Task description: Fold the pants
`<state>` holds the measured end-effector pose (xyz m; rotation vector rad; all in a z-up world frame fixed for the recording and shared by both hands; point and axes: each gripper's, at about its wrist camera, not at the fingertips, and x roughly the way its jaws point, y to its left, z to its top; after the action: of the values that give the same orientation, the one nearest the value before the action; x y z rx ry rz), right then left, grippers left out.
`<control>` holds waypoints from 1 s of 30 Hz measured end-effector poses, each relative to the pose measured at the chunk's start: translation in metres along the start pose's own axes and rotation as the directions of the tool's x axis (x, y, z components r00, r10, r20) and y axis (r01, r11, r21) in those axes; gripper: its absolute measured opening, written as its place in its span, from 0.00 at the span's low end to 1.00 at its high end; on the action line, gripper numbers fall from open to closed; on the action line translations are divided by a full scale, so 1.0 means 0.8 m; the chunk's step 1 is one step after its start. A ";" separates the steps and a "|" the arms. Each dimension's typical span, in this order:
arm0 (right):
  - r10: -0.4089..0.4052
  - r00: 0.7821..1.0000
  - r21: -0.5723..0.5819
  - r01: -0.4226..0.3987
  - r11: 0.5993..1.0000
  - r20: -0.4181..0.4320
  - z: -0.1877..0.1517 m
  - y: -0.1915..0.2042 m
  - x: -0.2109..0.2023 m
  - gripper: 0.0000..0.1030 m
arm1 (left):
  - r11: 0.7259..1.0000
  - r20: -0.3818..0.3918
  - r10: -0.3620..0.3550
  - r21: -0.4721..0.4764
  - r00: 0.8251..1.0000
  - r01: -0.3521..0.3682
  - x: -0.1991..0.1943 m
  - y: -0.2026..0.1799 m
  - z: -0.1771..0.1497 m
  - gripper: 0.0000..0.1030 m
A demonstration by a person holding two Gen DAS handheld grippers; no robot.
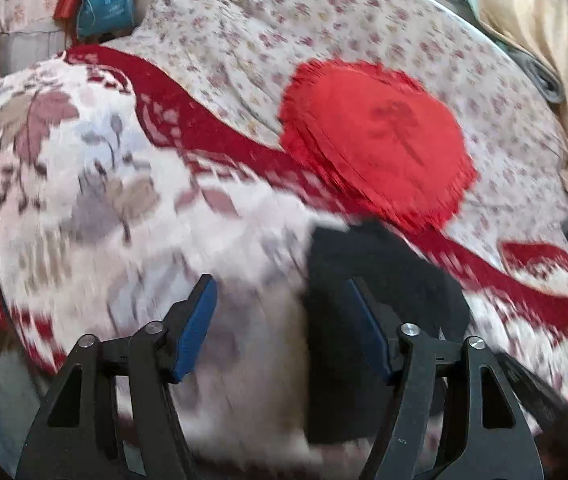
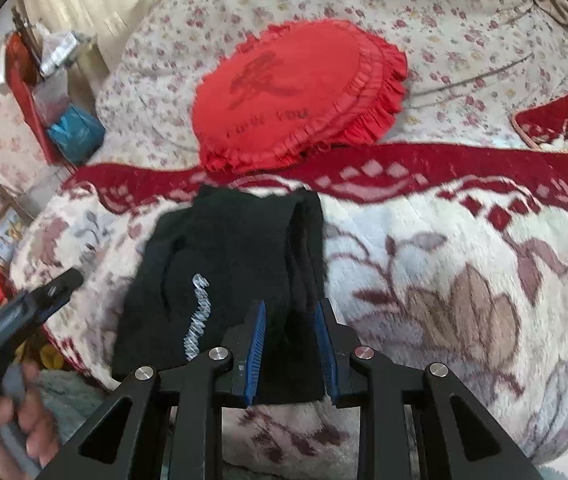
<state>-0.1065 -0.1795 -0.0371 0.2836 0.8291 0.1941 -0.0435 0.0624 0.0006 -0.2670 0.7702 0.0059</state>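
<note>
The black pants (image 2: 223, 280) are laid folded on the floral blanket (image 2: 444, 280) of the bed, just below a red round cushion (image 2: 292, 96). The right tool (image 2: 290, 320) is angled downward, its blue pads closed on the pants' near right edge. The left tool (image 1: 279, 312) is likewise tilted down, jaws spread wide over the blanket with nothing gripped; the pants lie beside its right finger. In the right wrist view it is seen held in a hand (image 2: 15, 416) at lower left.

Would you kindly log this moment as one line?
pants: folded on blanket | right gripper: shut on pants | left gripper: open, empty
</note>
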 end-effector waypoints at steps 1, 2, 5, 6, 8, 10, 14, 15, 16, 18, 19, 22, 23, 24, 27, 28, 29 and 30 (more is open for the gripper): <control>0.007 1.000 0.000 -0.007 1.000 0.015 0.006 -0.001 -0.002 0.23 | 1.000 0.003 0.022 0.000 1.000 -0.022 0.012 0.005 0.012 0.73; 0.006 1.000 0.004 -0.006 1.000 0.022 0.009 -0.002 -0.003 0.23 | 0.999 -0.004 0.047 0.001 0.999 -0.047 0.035 0.012 0.029 0.74; 0.011 1.000 0.056 -0.011 0.998 0.008 0.009 -0.013 0.002 0.23 | 0.997 -0.054 0.078 -0.005 0.995 -0.079 0.096 0.031 0.055 0.73; 0.025 1.000 0.075 -0.024 0.997 -0.009 0.007 -0.017 0.006 0.23 | 0.997 -0.061 0.074 -0.011 0.995 -0.074 0.109 0.033 0.058 0.73; 0.033 0.999 0.099 -0.030 0.995 -0.032 0.004 -0.022 0.010 0.23 | 0.999 -0.125 0.046 -0.010 0.991 -0.048 0.147 0.035 0.060 0.73; 0.032 0.999 0.102 -0.029 0.994 -0.035 0.003 -0.024 0.010 0.23 | 0.996 -0.143 0.090 0.029 0.986 -0.087 0.169 0.032 0.059 0.74; 0.036 0.998 0.104 -0.031 0.994 -0.042 0.001 -0.026 0.012 0.23 | 0.971 -0.070 0.212 0.123 0.975 -0.203 0.192 0.029 0.062 0.83; 0.035 0.998 0.104 -0.029 0.994 -0.048 0.001 -0.026 0.013 0.23 | 0.958 -0.074 0.250 0.162 0.965 -0.236 0.199 0.028 0.063 0.94; 0.032 0.998 0.102 -0.027 0.994 -0.052 0.000 -0.026 0.014 0.23 | 0.952 -0.071 0.275 0.157 0.959 -0.262 0.201 0.030 0.064 1.00; 0.024 0.998 0.104 -0.017 0.994 -0.063 0.000 -0.026 0.017 0.23 | 0.970 -0.093 0.236 0.081 0.967 -0.229 0.203 0.048 0.063 1.00; 0.024 0.998 0.108 -0.017 0.994 -0.065 -0.001 -0.027 0.017 0.23 | 0.978 -0.101 0.206 0.041 0.973 -0.203 0.203 0.057 0.062 1.00; 0.032 0.998 0.134 -0.024 0.991 -0.061 -0.001 -0.032 0.014 0.23 | 0.985 -0.092 0.175 0.010 0.980 -0.175 0.199 0.064 0.060 1.00; 0.038 0.997 0.141 -0.029 0.990 -0.060 -0.001 -0.034 0.014 0.23 | 0.982 -0.095 0.191 0.023 0.977 -0.190 0.201 0.061 0.060 1.00; 0.043 0.997 0.151 -0.034 0.988 -0.058 -0.001 -0.036 0.012 0.23 | 0.978 -0.097 0.208 0.038 0.973 -0.205 0.201 0.058 0.059 1.00; 0.043 0.998 0.167 -0.035 0.985 -0.047 -0.002 -0.041 0.005 0.23 | 0.976 -0.094 0.215 0.043 0.972 -0.212 0.201 0.056 0.059 1.00; 0.046 0.998 0.174 -0.037 0.984 -0.046 -0.002 -0.043 0.003 0.23 | 0.978 -0.095 0.209 0.038 0.973 -0.207 0.201 0.057 0.059 1.00; 0.050 0.998 0.183 -0.041 0.982 -0.045 -0.002 -0.046 0.001 0.23 | 0.978 -0.095 0.207 0.036 0.974 -0.205 0.202 0.058 0.060 1.00; 0.054 0.998 0.192 -0.045 0.980 -0.041 -0.002 -0.049 -0.001 0.23 | 0.978 -0.095 0.209 0.037 0.973 -0.206 0.202 0.057 0.059 1.00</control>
<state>-0.1062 -0.2163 -0.0500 0.4820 0.8887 0.1686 0.1004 0.1033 -0.0888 -0.1608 0.8935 0.1808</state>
